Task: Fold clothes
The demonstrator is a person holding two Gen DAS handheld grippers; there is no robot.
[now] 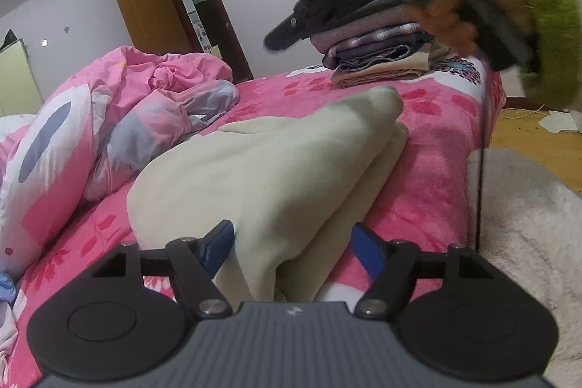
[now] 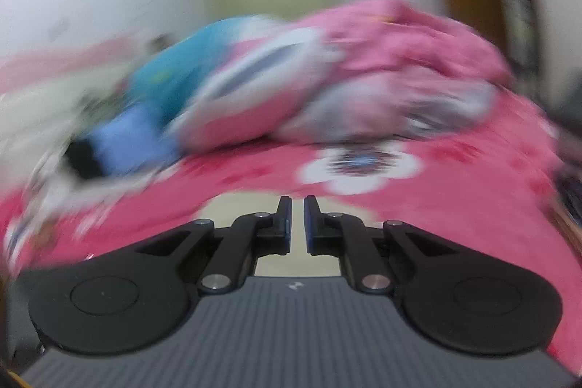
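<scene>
I am holding my left gripper [image 1: 293, 250] low with its blue-padded fingers [image 1: 218, 248] spread wide apart. I am holding my right gripper [image 2: 297, 224] level, its fingers nearly together with only a thin gap between them. My right hand [image 1: 473, 6], green-cuffed, is gripping its handle.

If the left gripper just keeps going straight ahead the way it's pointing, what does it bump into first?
Most likely the cream garment. The left gripper is open, and the cloth already lies between its fingers and stretches ahead over the pink bed cover. The folded stack sits farther back.
</scene>
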